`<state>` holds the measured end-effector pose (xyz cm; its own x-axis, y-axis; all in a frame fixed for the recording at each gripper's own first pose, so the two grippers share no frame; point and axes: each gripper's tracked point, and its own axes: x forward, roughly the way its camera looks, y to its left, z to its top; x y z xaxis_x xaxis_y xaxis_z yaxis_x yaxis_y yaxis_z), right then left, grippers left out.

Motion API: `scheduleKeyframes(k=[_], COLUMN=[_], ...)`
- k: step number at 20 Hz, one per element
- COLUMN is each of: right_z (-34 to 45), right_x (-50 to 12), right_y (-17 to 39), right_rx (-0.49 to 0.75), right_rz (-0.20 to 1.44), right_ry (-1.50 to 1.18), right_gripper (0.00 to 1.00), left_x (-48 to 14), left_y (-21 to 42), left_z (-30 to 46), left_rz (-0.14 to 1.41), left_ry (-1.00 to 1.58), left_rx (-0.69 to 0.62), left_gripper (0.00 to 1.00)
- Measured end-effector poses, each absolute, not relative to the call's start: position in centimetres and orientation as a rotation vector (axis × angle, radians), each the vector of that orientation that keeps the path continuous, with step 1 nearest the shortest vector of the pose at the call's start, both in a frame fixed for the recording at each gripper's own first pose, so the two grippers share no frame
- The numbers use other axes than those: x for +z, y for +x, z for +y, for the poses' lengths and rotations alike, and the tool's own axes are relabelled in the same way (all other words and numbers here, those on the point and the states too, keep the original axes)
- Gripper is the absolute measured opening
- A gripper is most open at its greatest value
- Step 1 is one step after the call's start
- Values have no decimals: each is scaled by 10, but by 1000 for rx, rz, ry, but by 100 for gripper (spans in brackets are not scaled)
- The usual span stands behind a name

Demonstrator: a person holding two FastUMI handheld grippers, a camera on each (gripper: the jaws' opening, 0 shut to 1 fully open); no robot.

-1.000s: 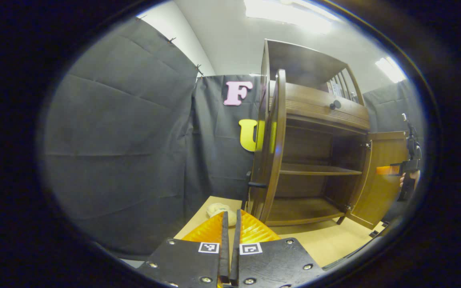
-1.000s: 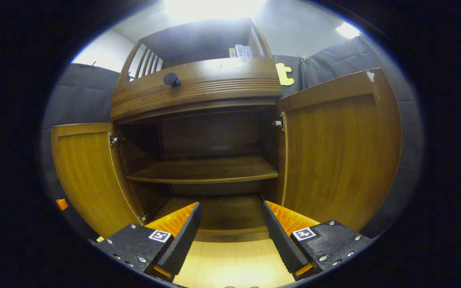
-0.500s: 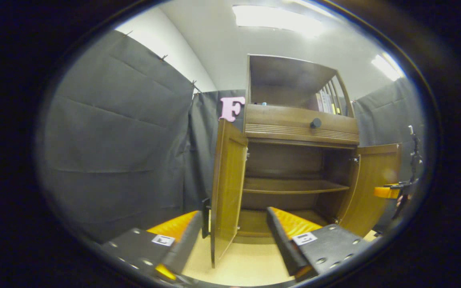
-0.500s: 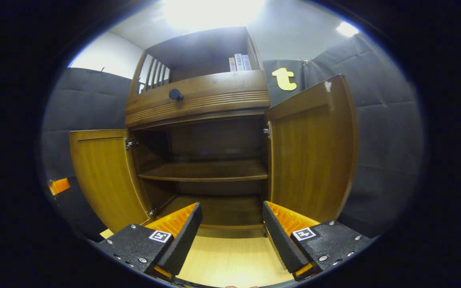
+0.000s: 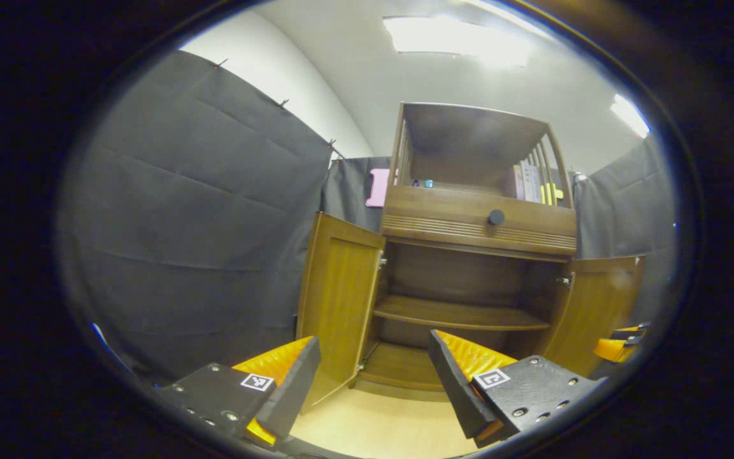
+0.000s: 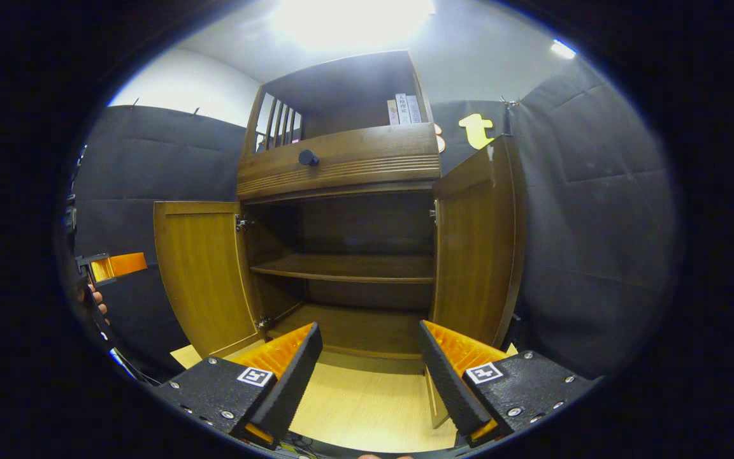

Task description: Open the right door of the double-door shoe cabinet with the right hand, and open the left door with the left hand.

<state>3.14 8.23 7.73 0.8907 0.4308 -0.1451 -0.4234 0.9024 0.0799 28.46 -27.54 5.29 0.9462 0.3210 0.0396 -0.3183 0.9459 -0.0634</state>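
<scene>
Cabinet: we see it straight ahead on the pale floor, both doors swung out.
L door: wide open, w/ nothing touching it.
R door: open too, edge twd us.
L gripper: fingers apart, holding nothing, back from cabinet.
R gripper: fingers apart, empty, facing the shelf.
Drawer knob: above the opening.
</scene>
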Motion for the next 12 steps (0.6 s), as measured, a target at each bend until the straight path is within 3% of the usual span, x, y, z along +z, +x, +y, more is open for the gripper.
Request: scheduleKeyframes(k=[12], right_z=[89], right_x=[94], right_y=[28], right_rx=[339], right_rz=[115], right_ry=[74], right_gripper=[91], left_x=[66], left_y=[290], left_z=[-261], left_rz=[-163], left_ry=[-17], left_rx=[281], left_gripper=[97])
